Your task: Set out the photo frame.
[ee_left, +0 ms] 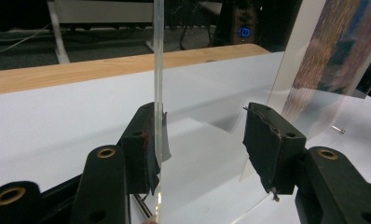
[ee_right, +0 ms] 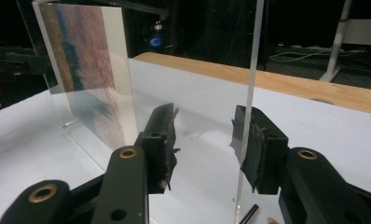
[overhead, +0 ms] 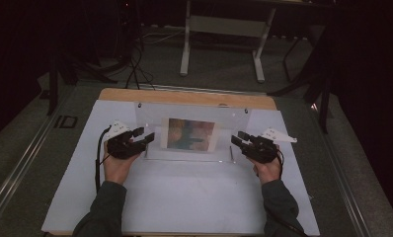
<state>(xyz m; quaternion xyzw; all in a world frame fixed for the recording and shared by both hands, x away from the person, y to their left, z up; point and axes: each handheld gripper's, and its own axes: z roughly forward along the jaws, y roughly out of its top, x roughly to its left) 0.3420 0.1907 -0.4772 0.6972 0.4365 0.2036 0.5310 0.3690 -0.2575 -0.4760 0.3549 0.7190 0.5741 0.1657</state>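
The left hand-held gripper [overhead: 146, 135] and right hand-held gripper [overhead: 238, 138] stood spread astride the clear frame's [overhead: 192, 111] side edges (picture [overhead: 190, 134] inside); neither pinched it.

The room is dim, with dark walls and a grey carpeted floor [overhead: 219, 74]. A white-legged desk [overhead: 223, 29] stands beyond the white-covered wooden surface [overhead: 184, 96]. Black cables [overhead: 135, 64] trail across the floor.

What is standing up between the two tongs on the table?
A clear plastic frame with a colourful picture in it stands between the left tongs and the right tongs, as the high view shows.
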